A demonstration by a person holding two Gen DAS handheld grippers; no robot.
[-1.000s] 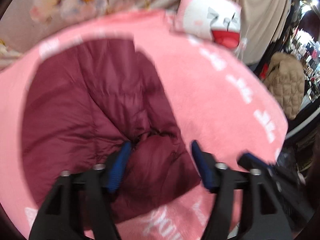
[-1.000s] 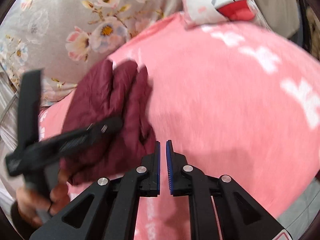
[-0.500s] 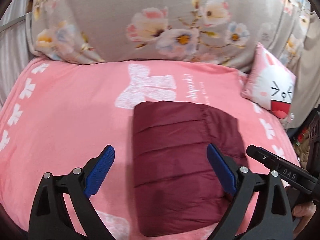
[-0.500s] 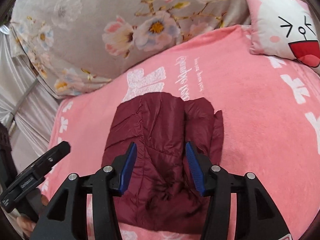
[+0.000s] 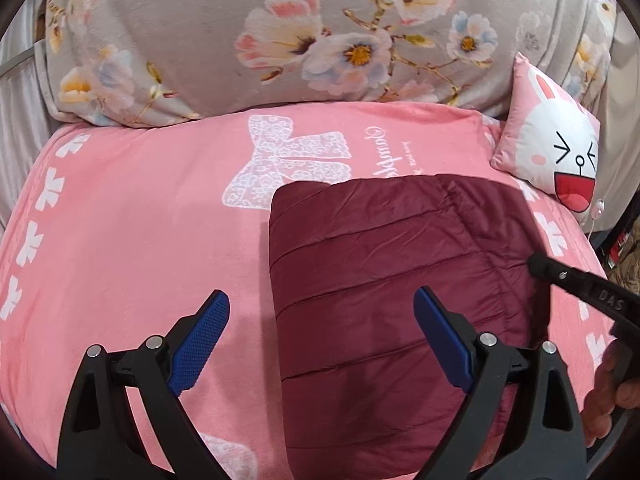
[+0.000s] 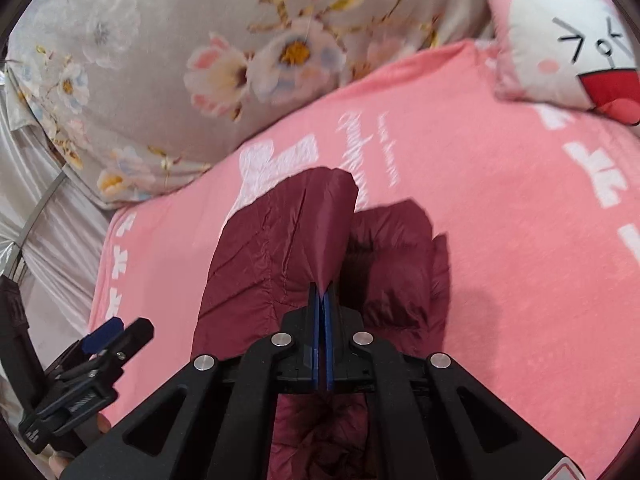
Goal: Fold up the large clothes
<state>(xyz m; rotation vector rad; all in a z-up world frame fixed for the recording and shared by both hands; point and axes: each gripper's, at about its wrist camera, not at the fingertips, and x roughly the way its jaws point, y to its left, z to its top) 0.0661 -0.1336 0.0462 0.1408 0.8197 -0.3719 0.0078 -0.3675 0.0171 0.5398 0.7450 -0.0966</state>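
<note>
so it's a bed with a pink fleece blanket (image 5: pixel 140 240) spread over it, white bow prints down the edges and one big lacy bow with some script in the middle. lying right on it is a folded maroon puffer jacket (image 5: pixel 380 280), sitting toward the right side, partly covering the big bow. at the head end a big grey floral duvet (image 5: pixel 240 40) is bunched up, and a pink bunny-face cushion (image 5: pixel 560 148) rests in the right corner, near the jacket.
</note>
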